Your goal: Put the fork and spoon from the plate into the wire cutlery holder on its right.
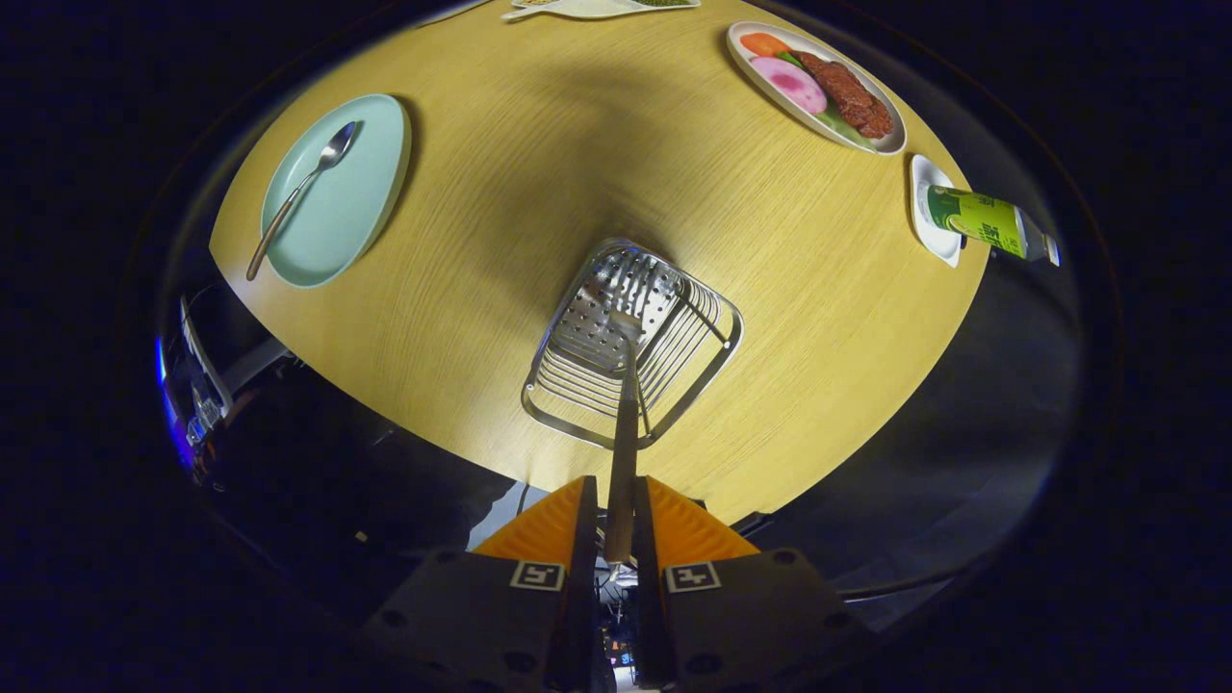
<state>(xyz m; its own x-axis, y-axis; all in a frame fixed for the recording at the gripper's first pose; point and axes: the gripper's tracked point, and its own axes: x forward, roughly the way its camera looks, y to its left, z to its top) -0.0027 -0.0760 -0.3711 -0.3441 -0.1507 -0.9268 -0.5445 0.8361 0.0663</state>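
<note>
The fork is clamped by its handle between the two fingers of the gripper. Its long axis runs straight ahead toward 12 o'clock, with the head hanging over the mouth of the wire cutlery holder, above the perforated bottom. The holder lies directly beyond the fingers, so the coming move is judged to be a straight lowering and release. The spoon remains on the pale green plate, at about 10 o'clock from the holder and well apart from it. The round wooden table also carries a food dish at 1 o'clock and a green tube at 2 o'clock.
</note>
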